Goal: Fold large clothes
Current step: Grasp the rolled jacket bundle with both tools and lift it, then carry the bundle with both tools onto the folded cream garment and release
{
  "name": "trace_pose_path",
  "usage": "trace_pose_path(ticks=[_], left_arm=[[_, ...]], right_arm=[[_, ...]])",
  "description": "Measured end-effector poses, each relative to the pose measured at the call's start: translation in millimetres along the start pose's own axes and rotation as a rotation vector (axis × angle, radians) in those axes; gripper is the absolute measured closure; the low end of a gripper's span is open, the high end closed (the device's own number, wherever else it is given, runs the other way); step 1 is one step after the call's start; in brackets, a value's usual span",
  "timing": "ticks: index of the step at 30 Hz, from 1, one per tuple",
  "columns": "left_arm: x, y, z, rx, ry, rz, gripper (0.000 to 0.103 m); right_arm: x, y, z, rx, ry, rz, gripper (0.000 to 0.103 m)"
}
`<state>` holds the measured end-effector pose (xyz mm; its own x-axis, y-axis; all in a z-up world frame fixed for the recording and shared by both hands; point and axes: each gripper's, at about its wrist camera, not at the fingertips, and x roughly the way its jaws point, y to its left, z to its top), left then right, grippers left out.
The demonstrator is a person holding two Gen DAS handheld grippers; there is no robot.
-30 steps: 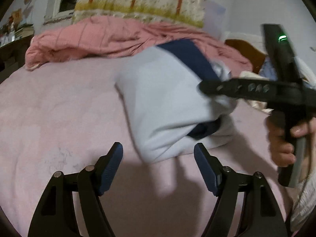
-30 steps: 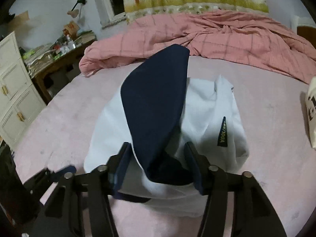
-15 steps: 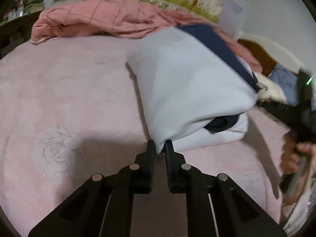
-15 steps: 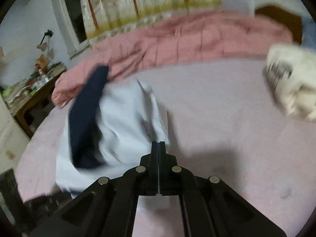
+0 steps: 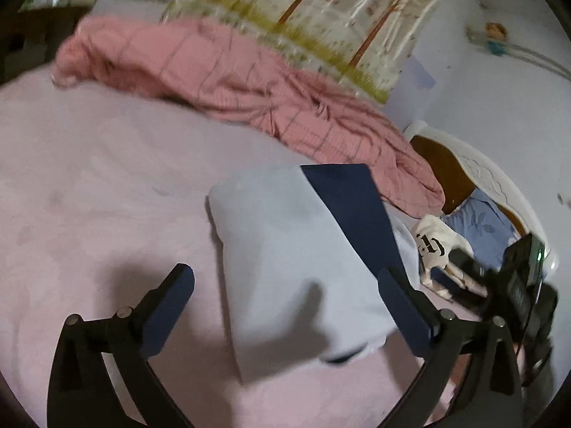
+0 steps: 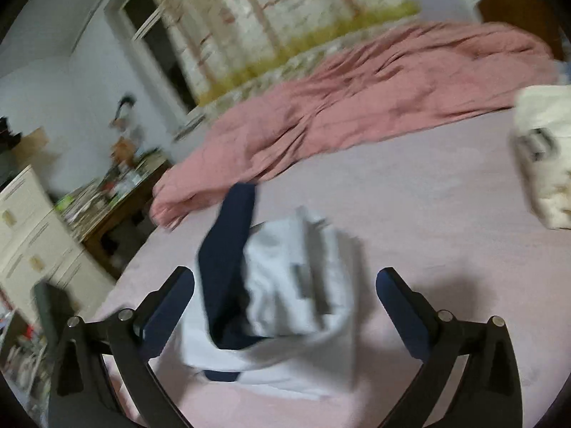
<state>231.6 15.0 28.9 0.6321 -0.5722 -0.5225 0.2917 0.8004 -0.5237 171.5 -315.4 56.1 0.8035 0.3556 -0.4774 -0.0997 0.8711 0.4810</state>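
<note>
1. The garment (image 5: 292, 267) was a soft, pale blue-white cloth folded into a thick, roughly rectangular bundle, with a smooth navy panel (image 5: 353, 210) running as a slanted band along one side.
2. It lay on the bed (image 5: 89, 178), whose pink sheet looked matte and faintly patterned.
3. A salmon-pink checked blanket (image 5: 249, 82) lay crumpled in loose ridges along the far side of the bed, behind the garment.
4. A cream cloth with black lettering (image 5: 431, 242) lay bunched to the right of the garment in the left wrist view.
5. In the right wrist view the garment (image 6: 285, 296) showed rumpled open layers, with navy cloth visible inside the fold.
6. Both views were motion-blurred; a small label on the garment could not be read.
7. The garment's near edge was partly covered by the gripper fingers in each view, and the furniture at the left rim of the right wrist view was indistinct.
8. The left gripper (image 5: 285, 317) stood wide, its jaws opening; the garment lay in the gap between the blue pads (image 5: 171, 306), and no pad pressed on it.
9. The right gripper (image 6: 285, 314) likewise stood wide, its jaws opening, with the garment between the fingers but ungripped.
10. The right gripper also appeared as a dark, blurred body at the right edge of the left wrist view, with a green light; its jaws could not be made out there.
</note>
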Motion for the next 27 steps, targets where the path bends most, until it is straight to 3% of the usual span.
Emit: trace_pose_path(ticks=[3, 6, 8, 10, 12, 14, 15, 18, 22, 27], left_arm=[[36.8, 12.9, 12.0, -0.085, 0.132, -0.046, 0.001], [65.9, 25.9, -3.8, -0.169, 0.257, -0.092, 0.001], [80.8, 34.2, -18.4, -0.195, 0.308, -0.152, 0.000], [86.6, 43.6, -29.1, -0.246, 0.330, -0.258, 0.000], [88.3, 47.9, -30.5, -0.262, 0.334, -0.297, 0.000], [85.5, 42.8, -33.6, -0.229, 0.319, -0.295, 0.002], [84.6, 37.1, -37.2, -0.195, 0.309, -0.296, 0.016], [80.4, 26.8, -37.5, -0.153, 0.281, -0.277, 0.031], [67.1, 9.0, -29.8, -0.054, 0.229, -0.233, 0.040], [49.0, -9.8, -22.3, 0.017, 0.176, -0.238, 0.040]], right_arm=[[32.4, -9.3, -1.3, 0.057, 0.105, -0.050, 0.000], [65.2, -28.9, -13.2, 0.094, 0.229, -0.048, 0.000], [75.6, -40.0, -23.8, 0.122, 0.263, -0.004, 0.000], [88.0, -48.9, -33.1, 0.159, 0.310, 0.071, 0.000], [102.2, -57.5, -40.5, 0.211, 0.347, 0.151, 0.009], [104.2, -57.4, -41.7, 0.211, 0.316, 0.163, 0.018], [102.1, -55.5, -42.5, 0.200, 0.303, 0.165, 0.026], [92.4, -48.3, -44.9, 0.159, 0.241, 0.147, 0.044], [75.5, -32.3, -44.8, 0.069, 0.160, 0.112, 0.050], [49.2, -23.2, -35.6, 0.031, 0.129, 0.105, 0.050]])
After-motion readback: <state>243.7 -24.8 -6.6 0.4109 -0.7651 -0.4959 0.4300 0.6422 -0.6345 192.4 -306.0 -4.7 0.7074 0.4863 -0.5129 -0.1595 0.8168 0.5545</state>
